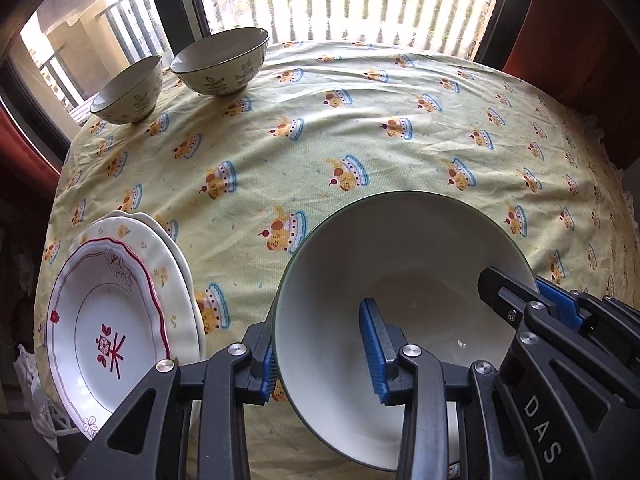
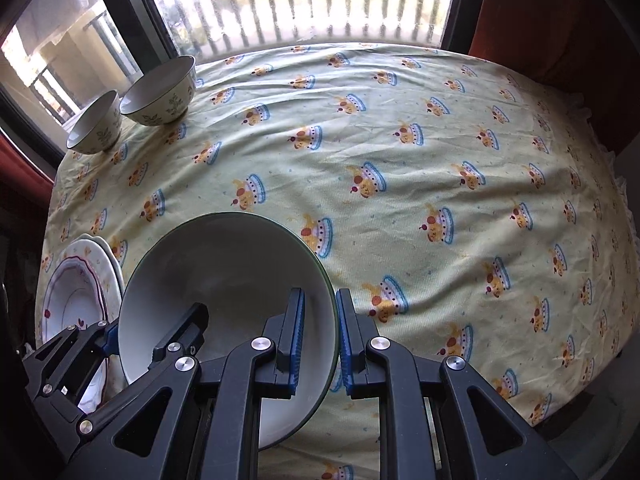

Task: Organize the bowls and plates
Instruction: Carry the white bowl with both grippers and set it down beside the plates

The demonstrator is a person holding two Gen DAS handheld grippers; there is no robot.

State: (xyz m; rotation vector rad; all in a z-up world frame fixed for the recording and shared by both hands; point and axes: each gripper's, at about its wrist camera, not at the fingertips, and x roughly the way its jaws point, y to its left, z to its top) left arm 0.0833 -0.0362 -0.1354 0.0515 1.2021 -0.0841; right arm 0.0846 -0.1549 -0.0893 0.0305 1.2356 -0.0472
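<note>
A large white bowl with a green rim (image 1: 384, 264) is held at the near side of the table by both grippers. My left gripper (image 1: 320, 354) is shut on its left rim, one finger inside and one outside. My right gripper (image 2: 318, 344) is shut on its right rim in the same way; the bowl (image 2: 224, 272) also fills the right wrist view. A stack of plates (image 1: 108, 312) lies at the near left, also in the right wrist view (image 2: 76, 292). Two leaf-patterned bowls, a smaller one (image 1: 128, 90) and a larger one (image 1: 220, 60), stand at the far left.
The table carries a yellow cloth with a cake print (image 1: 360, 128). A window with a railing stands behind the far edge. Red curtains (image 2: 552, 20) hang at the far right and left. The cloth's right edge falls off at the far right.
</note>
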